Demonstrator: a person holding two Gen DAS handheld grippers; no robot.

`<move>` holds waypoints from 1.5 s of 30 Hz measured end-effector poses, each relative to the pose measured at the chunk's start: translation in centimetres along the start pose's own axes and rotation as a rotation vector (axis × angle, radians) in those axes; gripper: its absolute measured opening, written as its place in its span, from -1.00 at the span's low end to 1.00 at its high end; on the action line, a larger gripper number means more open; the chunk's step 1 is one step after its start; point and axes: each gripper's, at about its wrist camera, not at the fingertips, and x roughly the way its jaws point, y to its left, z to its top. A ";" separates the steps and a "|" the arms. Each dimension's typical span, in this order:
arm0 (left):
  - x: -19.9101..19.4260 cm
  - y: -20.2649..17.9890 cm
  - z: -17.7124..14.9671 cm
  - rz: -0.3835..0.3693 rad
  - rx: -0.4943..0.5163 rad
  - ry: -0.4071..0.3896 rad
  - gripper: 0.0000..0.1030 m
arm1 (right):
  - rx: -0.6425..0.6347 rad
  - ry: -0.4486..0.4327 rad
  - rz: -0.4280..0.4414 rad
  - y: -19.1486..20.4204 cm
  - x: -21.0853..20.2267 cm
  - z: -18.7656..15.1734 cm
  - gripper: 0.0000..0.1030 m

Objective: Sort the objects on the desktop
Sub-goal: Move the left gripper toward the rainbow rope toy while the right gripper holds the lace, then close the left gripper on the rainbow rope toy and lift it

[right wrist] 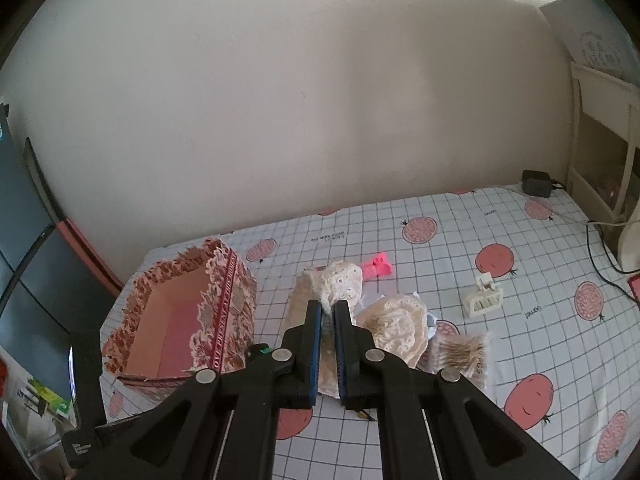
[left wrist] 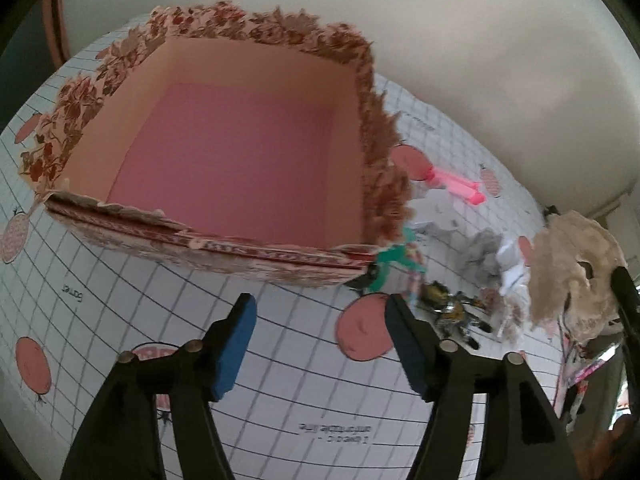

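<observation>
Presently the right gripper (right wrist: 328, 308) is clenched on a cream lace cloth (right wrist: 340, 280), which rises ahead of its jaws and hangs below them, clear of the table (right wrist: 460, 248). Judged light, soft and limp, the cloth will sag and swing; its open lace could snag on the box (right wrist: 224, 276) rim, which stands left of the right jaws. The present pinch on a bunched fold looks adequate; a single edge would be a poorer hold.

The left gripper (left wrist: 320, 344) is released, with nothing between its pads; the box, open and empty, lies just ahead of them. A small dark and gold figure (left wrist: 452, 308) lies right of the left jaws: seemingly rigid, light, with thin limbs; best taken across the body
</observation>
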 end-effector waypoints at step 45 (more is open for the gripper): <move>7.9 -8.7 -0.6 -0.089 0.077 0.010 -0.35 | 0.186 0.117 -0.022 -8.9 -0.2 0.0 -0.86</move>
